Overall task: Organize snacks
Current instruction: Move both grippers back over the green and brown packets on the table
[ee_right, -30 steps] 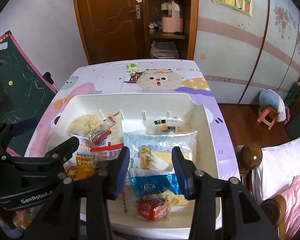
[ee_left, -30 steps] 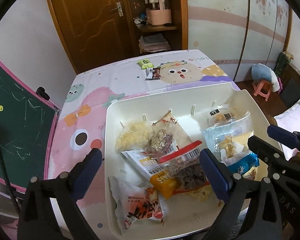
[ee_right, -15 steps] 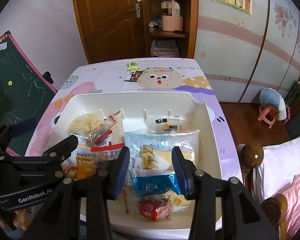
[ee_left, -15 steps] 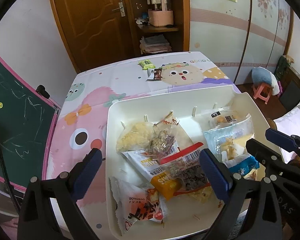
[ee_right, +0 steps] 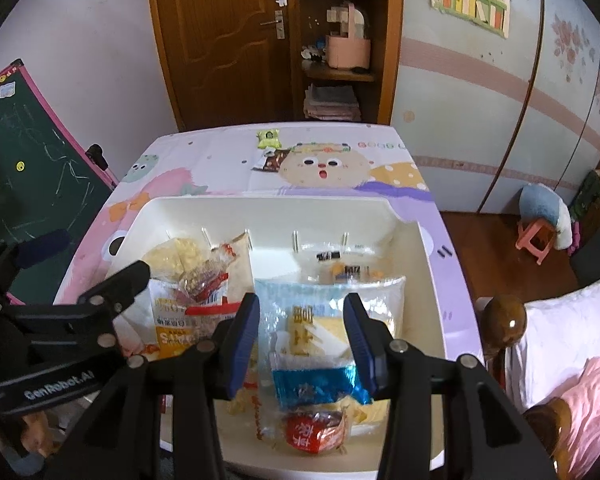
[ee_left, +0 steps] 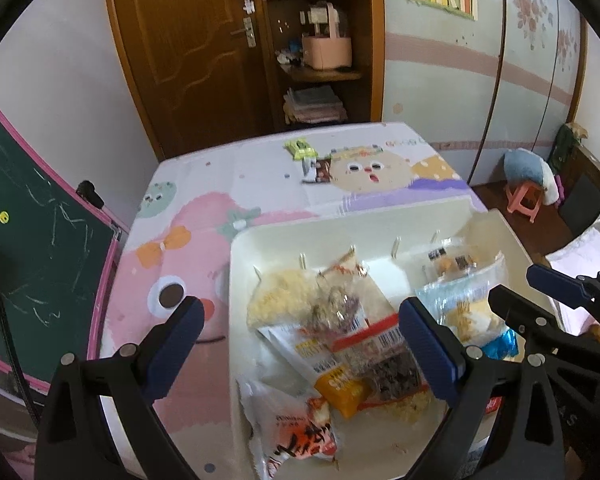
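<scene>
Left wrist view: a green chalkboard (ee_left: 40,248) leans at the far left beside a desk (ee_left: 228,184) covered in a pastel cartoon cloth. The left gripper (ee_left: 300,344) hovers with its blue fingers (ee_left: 172,344) set wide apart, holding nothing; one finger hangs over the cloth, the other over a white tray (ee_left: 236,264) at the desk's near right. In the tray's left half lie a pale yellow snack bag (ee_left: 276,300), a clear candy packet (ee_left: 336,304), a red-and-white barcoded packet (ee_left: 376,340) and, nearest, an orange-printed packet (ee_left: 296,432). Far across the desk, well apart from the tray, a small green packet (ee_left: 298,148) and a dark brown packet (ee_left: 320,170) lie just beside each other.

In the right wrist view, the right gripper (ee_right: 300,340) hovers above the tray's right half, fingers (ee_right: 244,336) partly apart and empty, framing a clear bag of yellow cake (ee_right: 324,320). A blue wrapper (ee_right: 316,384) and a red packet (ee_right: 312,428) lie nearer. A pink stool (ee_right: 536,240) stands on the floor at far right.
</scene>
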Demonstrator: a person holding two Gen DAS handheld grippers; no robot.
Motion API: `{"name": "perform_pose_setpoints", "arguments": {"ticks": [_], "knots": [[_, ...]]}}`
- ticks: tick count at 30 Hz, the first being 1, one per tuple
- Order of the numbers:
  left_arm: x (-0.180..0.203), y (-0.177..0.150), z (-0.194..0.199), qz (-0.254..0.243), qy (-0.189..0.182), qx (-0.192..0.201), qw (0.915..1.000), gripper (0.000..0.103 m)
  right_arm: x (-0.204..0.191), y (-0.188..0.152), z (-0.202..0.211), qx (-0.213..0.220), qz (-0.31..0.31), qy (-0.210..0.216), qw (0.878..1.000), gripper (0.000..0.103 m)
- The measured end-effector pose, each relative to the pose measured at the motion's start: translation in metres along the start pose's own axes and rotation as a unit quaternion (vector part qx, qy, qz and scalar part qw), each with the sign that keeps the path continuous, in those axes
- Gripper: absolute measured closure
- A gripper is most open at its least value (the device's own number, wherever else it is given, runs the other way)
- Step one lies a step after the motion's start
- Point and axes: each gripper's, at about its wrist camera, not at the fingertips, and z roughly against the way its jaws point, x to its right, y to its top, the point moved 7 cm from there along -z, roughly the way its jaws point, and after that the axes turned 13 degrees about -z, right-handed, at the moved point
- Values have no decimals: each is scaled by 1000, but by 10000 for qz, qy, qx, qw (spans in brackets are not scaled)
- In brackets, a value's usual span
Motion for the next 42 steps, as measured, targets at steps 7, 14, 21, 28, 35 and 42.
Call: {"name": "perform_pose_setpoints", "arguments": {"ticks": [7,14,21,28,35,42], "knots": [[-38,36,5,184,9,191,9996,6,-8,44,4,26,135,118,9998,59],[-84,98,6,-147,300,380,9987,6,-18,104,1,-92,148,339,9993,59],[-120,188,0,-538,655,743,9936,6,-38,204,-15,111,215,230,9994,59],[-143,255,-23,-682,1055,1056,9864,6,-53,287,-30,227,-32,260,9994,59],[-170,293,-76,-563,1266,990,9854,5,-63,319,-81,-99,-99,297,9995,51],[-182,279,-188,-279,887,31,9957,5,-67,270,-202,-1311,-315,300,9904,50]]}}
